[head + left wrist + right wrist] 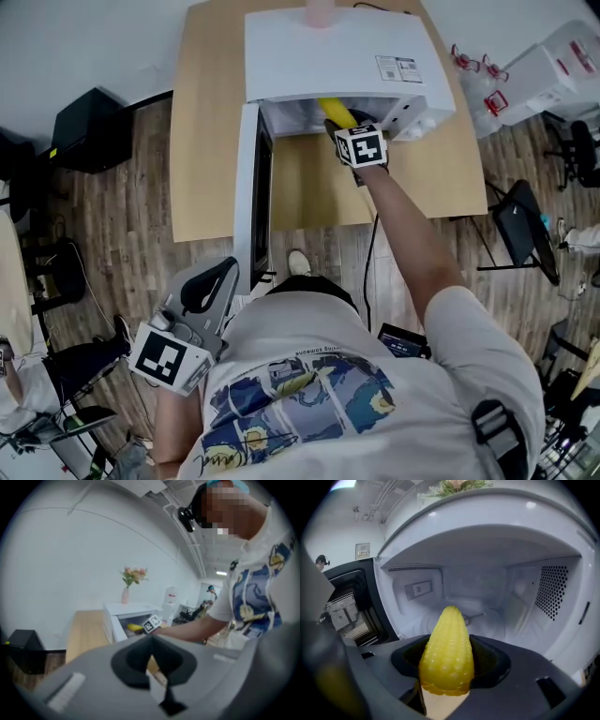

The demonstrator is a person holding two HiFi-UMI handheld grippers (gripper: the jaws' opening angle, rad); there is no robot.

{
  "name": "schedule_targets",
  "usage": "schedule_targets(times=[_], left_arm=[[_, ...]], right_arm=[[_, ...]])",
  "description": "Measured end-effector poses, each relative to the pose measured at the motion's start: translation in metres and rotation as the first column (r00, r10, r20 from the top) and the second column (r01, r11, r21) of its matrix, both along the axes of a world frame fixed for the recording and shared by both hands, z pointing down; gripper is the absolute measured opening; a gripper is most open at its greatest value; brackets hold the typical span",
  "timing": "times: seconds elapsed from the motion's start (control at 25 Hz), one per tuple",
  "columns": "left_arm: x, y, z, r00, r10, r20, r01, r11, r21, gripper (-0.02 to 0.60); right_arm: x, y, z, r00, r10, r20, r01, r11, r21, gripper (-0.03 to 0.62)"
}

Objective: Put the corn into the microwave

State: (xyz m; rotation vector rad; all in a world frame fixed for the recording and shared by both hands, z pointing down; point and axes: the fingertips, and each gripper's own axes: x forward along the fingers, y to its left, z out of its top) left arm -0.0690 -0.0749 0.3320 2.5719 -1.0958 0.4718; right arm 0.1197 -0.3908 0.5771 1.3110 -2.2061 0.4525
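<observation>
Corn is pinched between the jaws of the right gripper, blunt end in the jaws and tapered tip pointing forward into the microwave. In the head view the cob sits at the mouth of the cavity, partly past the front edge, with the person's right arm stretched out over the table. The right gripper view shows the tip above the cavity floor and not resting on it, with the turntable lying behind and below it. The door stands fully open, swung out to the left of the cavity. The microwave is white and sits on the light wooden table; a pink vase with flowers stands on its top. The left gripper is held low beside the person's body, well apart from the microwave, over the wood floor. Its jaws are pressed together with nothing between them.
</observation>
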Motion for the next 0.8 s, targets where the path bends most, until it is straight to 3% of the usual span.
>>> schedule_targets(times=[0.8], left_arm=[[-0.009,-0.019,0.01,0.999,-0.035,0.036,0.036,0.999,-0.039,0.009]], right_arm=[[-0.027,-0.054,0.023,0.994,-0.022,-0.111,0.025,1.0,0.019,0.256]])
